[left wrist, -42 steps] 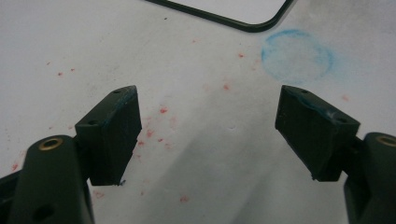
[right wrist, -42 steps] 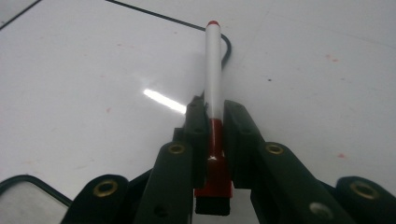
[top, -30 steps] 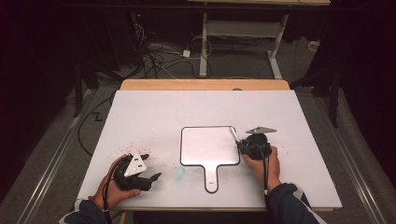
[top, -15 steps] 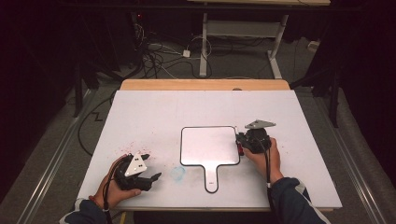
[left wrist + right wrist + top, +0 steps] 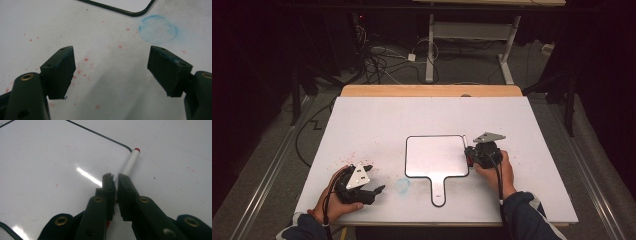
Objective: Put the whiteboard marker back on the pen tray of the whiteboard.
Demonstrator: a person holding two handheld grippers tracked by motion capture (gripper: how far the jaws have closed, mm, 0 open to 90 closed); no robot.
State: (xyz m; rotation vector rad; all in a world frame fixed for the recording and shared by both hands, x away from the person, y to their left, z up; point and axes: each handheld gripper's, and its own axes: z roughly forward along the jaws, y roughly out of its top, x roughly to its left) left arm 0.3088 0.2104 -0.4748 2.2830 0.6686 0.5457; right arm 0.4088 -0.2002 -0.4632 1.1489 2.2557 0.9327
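A small whiteboard [image 5: 434,155] with a black rim and a handle lies on the white table. At the board's right edge my right gripper [image 5: 469,150] rests with its jaws nearly closed. In the right gripper view my right gripper [image 5: 114,176] leaves only a thin gap, narrower than the marker. A white marker with a red end [image 5: 130,162] runs out from under its tips, along the board's corner. Whether the marker is pinched or just lies beneath is unclear. Near the front left, my left gripper [image 5: 376,178] is open over bare table. The left gripper [image 5: 111,65] has nothing between its jaws.
A blue ring-shaped smudge [image 5: 158,28] and red specks mark the table [image 5: 362,125] beside the board's front left corner [image 5: 140,12]. Cables and a desk frame [image 5: 432,45] stand on the floor beyond the far edge. The person's hands and sleeves enter at the front.
The right gripper has shifted and turned a little at the board's right edge. The left gripper has stayed where it was.
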